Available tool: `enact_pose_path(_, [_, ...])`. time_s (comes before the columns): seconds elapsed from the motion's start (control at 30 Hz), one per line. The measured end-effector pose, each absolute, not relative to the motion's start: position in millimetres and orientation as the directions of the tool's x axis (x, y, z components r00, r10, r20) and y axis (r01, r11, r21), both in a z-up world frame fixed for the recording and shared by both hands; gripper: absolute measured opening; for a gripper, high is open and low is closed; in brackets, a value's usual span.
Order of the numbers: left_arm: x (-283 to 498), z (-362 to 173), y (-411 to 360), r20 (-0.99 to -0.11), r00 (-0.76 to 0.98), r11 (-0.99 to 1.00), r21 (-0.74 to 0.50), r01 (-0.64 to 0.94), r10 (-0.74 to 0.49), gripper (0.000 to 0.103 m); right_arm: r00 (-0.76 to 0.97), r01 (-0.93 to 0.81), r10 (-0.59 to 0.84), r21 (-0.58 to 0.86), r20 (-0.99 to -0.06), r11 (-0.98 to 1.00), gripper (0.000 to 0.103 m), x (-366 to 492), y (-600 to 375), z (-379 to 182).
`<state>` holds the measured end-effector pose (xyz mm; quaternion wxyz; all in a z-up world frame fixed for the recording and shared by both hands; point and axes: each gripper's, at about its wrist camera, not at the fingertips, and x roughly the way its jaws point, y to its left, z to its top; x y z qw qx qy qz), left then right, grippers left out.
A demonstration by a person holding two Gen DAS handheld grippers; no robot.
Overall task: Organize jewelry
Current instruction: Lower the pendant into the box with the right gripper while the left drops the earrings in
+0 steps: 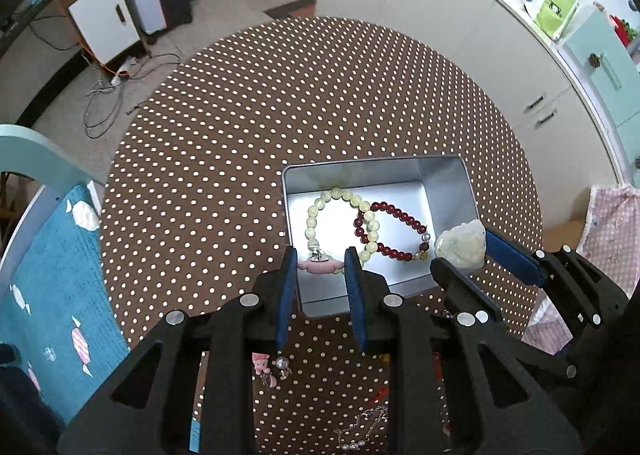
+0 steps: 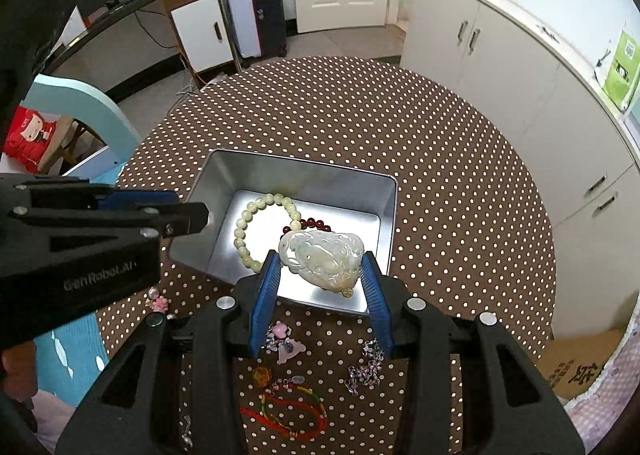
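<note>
A silver metal tin sits on the polka-dot table and holds a pale green bead bracelet and a dark red bead bracelet. My left gripper is shut on a pink cloud-shaped charm at the tin's near rim. My right gripper is shut on a pale carved jade pendant held over the tin's near right part; that gripper also shows in the left wrist view.
Loose jewelry lies on the table in front of the tin: a pink heart charm, a silver chain, a red and green cord bracelet, pink earrings. A chair with a blue cushion stands left. White cabinets stand right.
</note>
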<state>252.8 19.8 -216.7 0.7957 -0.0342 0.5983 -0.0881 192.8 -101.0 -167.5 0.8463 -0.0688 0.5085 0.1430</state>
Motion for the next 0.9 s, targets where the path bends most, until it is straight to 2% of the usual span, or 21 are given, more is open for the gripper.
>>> enact_pose_path(0.03, [253, -218, 19, -0.946, 0.269, 0.982, -0.159, 0.106, -0.182, 0.025, 0.437, -0.307, 0.169, 0.031, -0.884, 0.951, 0.039, 195, -101, -169])
enact_pose_path(0.07, [255, -218, 17, -0.945, 0.270, 0.980, -0.158, 0.122, -0.186, 0.031, 0.432, -0.301, 0.165, 0.030, -0.887, 0.953, 0.039, 197, -101, -171])
enact_pose_path(0.1, [256, -218, 16, -0.945, 0.269, 0.979, -0.158, 0.129, -0.188, 0.041, 0.426, -0.298, 0.163, 0.032, -0.890, 0.954, 0.039, 199, -100, -172])
enact_pose_path(0.13, [258, -219, 14, -0.945, 0.267, 0.978, -0.157, 0.135, -0.189, 0.043, 0.419, -0.297, 0.163, 0.035, -0.893, 0.954, 0.040, 200, -99, -174])
enact_pose_path(0.47, [271, -230, 20, -0.951, 0.224, 0.974, -0.189, 0.127, -0.213, 0.043, 0.357, -0.295, 0.149, 0.040, -0.922, 0.955, 0.040, 211, -91, -187])
enact_pose_path(0.9, [267, -225, 22, -0.951, 0.231, 0.976, -0.181, 0.119, -0.204, 0.044, 0.371, -0.264, 0.137, 0.037, -0.918, 0.964, 0.040, 205, -97, -181])
